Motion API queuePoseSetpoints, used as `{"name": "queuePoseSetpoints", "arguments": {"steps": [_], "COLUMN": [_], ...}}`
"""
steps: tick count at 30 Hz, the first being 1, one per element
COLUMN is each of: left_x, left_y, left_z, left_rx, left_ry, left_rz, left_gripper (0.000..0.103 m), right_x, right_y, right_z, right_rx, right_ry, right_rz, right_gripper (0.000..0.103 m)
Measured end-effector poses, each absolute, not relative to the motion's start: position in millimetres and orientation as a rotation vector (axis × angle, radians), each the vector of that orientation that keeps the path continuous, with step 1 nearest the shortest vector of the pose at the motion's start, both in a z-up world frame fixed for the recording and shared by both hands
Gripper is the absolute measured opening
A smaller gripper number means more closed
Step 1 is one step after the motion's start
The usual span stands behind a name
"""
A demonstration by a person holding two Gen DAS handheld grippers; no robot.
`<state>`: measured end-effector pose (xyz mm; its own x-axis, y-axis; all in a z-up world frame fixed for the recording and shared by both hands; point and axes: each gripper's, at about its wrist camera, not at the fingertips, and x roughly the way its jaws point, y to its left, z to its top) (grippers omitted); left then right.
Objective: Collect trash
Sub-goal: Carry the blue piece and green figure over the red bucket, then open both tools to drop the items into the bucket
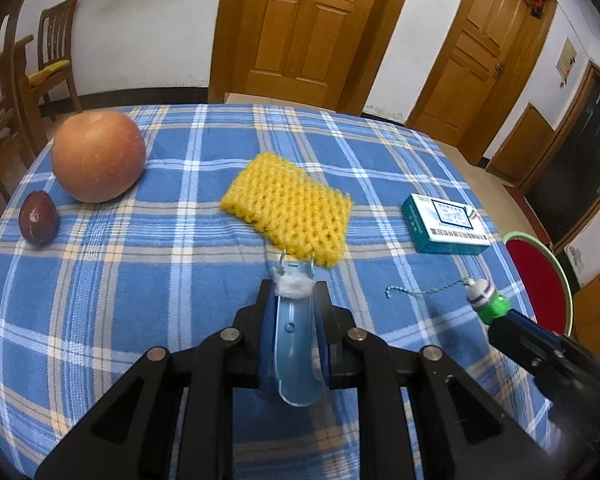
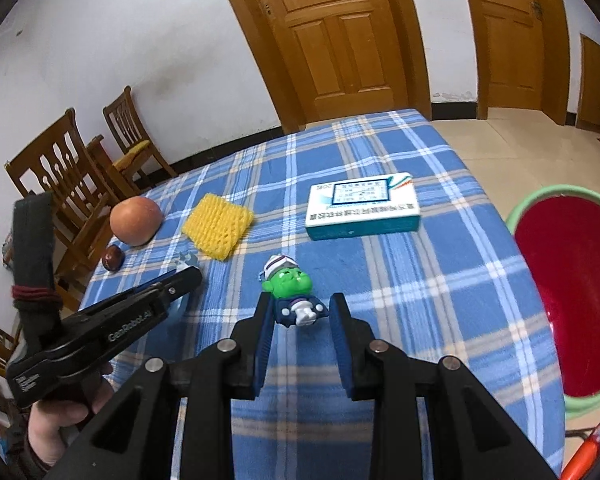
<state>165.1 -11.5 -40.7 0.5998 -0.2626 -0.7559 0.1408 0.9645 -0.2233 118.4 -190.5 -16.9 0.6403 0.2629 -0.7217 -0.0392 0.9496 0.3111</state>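
Note:
My left gripper is shut on a pale blue plastic piece with a white cotton tuft at its tip, held above the blue plaid tablecloth. A yellow foam fruit net lies just beyond it. My right gripper is open around a small green-headed toy figure that lies on the cloth between the fingers. The toy and the right gripper also show at the right of the left wrist view. A red basin with a green rim stands off the table's right edge.
An apple and a dark plum-like fruit sit at the table's left. A teal and white box lies at the right. Wooden chairs stand left of the table. Wooden doors are behind.

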Motion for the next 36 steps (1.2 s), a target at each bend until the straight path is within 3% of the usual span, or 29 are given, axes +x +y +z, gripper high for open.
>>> {"name": "queuePoseSetpoints", "arguments": {"steps": [21,36], "left_x": [131.0,118.8], "left_y": [-113.1,-210.9], "left_z": [-0.2,5.1], "left_rx": [-0.026,0.069], "left_ry": [0.878,0.904], "left_rz": [-0.438,-0.603], "left_gripper": [0.018,0.018], "right_x": [40.7,19.8], "right_y": [-305.9,-392.4], "right_z": [13.3,-27.9], "right_rx": [0.439,0.57], "right_ry": [0.701,0.736], "right_rz": [-0.034,-0.22], "right_gripper": [0.031,0.031]}}
